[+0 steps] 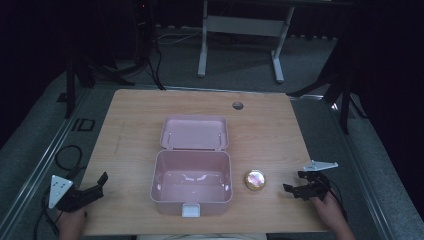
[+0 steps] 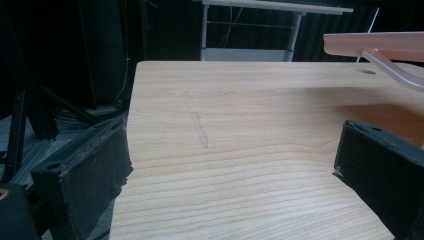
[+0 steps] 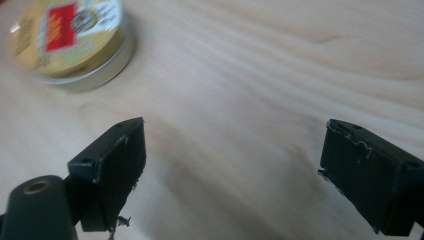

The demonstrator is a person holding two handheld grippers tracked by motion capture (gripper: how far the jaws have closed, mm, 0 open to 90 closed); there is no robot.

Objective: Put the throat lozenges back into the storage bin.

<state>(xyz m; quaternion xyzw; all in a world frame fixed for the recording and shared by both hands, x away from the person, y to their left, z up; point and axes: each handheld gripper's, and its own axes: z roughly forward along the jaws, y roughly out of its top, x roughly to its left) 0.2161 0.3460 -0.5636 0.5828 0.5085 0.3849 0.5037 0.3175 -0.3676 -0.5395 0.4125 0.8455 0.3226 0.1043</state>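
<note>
My right hand-held gripper (image 1: 295,183), jaws wide and empty, nears the gold tin (image 1: 255,180) right of the open pink box (image 1: 192,197); a shallow grab could skid it away.

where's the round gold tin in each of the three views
High view: the round gold tin lies on the table, right of the open pink box and left of the right hand-held gripper.
Left gripper view: the tin is not in this picture.
Right gripper view: the tin sits at the top left, beyond the open jaws.
Shared landmark: the light wooden table.
</note>
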